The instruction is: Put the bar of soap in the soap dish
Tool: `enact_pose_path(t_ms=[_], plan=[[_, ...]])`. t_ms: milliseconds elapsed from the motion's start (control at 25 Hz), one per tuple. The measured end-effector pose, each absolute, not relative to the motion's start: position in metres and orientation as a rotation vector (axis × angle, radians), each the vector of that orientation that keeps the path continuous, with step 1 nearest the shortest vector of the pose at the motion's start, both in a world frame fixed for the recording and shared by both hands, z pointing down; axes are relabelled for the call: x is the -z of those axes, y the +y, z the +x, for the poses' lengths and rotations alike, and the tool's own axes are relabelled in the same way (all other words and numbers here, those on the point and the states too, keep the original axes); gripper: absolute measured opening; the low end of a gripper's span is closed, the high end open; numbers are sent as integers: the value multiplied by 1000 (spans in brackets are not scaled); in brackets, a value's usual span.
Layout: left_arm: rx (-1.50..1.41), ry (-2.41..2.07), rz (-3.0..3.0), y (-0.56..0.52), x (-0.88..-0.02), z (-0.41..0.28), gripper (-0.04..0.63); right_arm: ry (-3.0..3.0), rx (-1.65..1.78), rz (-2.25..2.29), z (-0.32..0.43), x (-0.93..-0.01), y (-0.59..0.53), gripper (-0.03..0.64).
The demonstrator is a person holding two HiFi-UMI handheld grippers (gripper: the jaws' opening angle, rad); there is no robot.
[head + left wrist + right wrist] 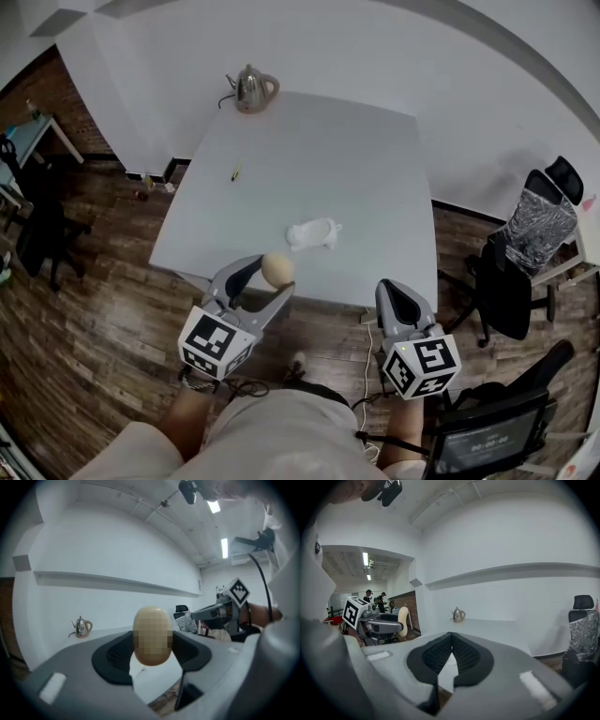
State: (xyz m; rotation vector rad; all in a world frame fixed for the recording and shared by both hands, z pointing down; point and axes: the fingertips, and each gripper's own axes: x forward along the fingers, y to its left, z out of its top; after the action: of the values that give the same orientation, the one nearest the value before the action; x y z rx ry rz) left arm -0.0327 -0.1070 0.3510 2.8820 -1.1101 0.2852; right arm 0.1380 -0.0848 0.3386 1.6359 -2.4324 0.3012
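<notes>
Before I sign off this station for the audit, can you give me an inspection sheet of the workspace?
Surface: white table, mostly bare.
Job's things: bar of soap held in left gripper, short of the table; soap dish near the table's front edge.
Clutter: kettle at far corner; small yellow item.
Grippers: left shut on the soap; right gripper shut, nothing between its jaws.
Cables: kettle cord; white cable on the floor.
Surroundings: wooden floor; office chairs at right.

My left gripper (269, 278) reaches forward, nearly level, its jaws clamped on the bar of soap (277, 269), apparently right at the tips. My right gripper (392, 289) points forward beside it, jaws together, empty.
</notes>
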Motion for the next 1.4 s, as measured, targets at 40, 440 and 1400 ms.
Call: enact_pose_path(t_ms=[40,440,1400], plan=[[-286,-1112,2877,-110,-352,-31,270,-2435,-302,1630,139,-339,-88,3],[-301,-1137,2863,-140,-355,-10,270,-2468,-314,1572,149,-344,-128,3],[-410,-1145,2807,-182,-375,-2,270,-2461,-415,1441,146,-381,-166,3]])
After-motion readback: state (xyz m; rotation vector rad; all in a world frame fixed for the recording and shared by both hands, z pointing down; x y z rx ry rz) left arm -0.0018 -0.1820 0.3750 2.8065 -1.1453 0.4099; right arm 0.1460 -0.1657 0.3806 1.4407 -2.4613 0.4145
